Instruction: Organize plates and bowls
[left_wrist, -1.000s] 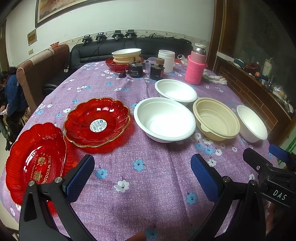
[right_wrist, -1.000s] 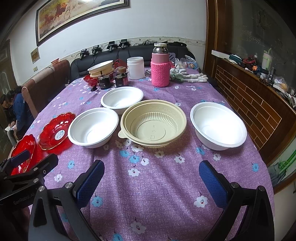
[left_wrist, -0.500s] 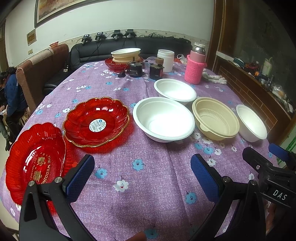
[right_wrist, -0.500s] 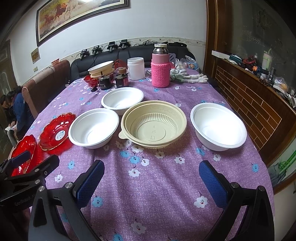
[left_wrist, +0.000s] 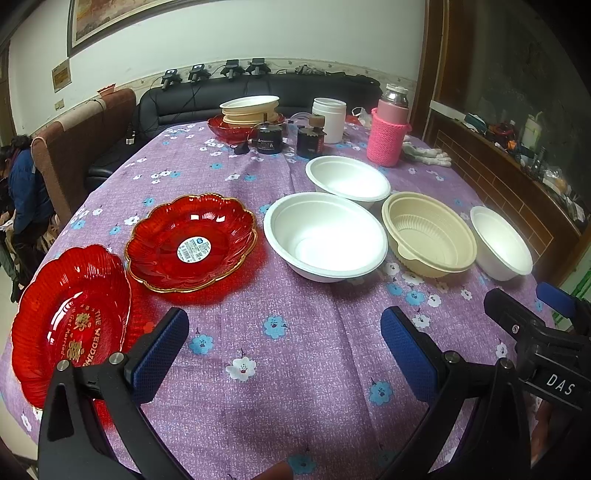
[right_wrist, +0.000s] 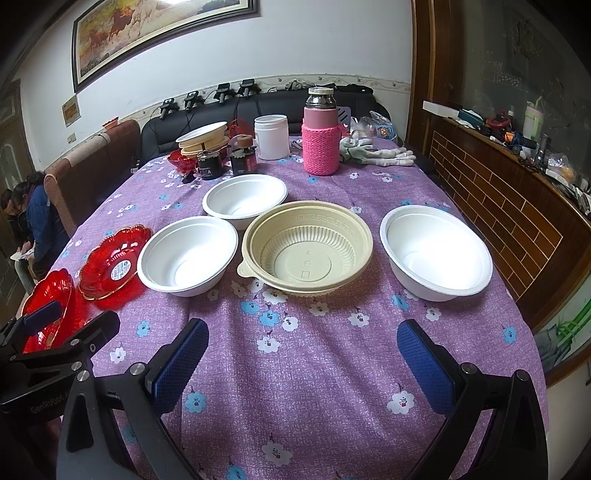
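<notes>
We held the left claw (left_wrist: 284, 345) and the right claw (right_wrist: 303, 354) spread wide and empty above the near edge of the purple flowered worktop (right_wrist: 295, 369); neither touched any dish. Two red plates (left_wrist: 190, 242) lay side by side at the left, the nearer red plate (left_wrist: 70, 310) at the worktop's edge; to their right sat a white bowl (right_wrist: 188, 254), another white bowl (right_wrist: 245, 199) behind it, a beige bowl (right_wrist: 306, 245), and a third white bowl (right_wrist: 436, 251) apart at the far right; a pink-sleeved bottle (right_wrist: 320, 147) stood beyond.
</notes>
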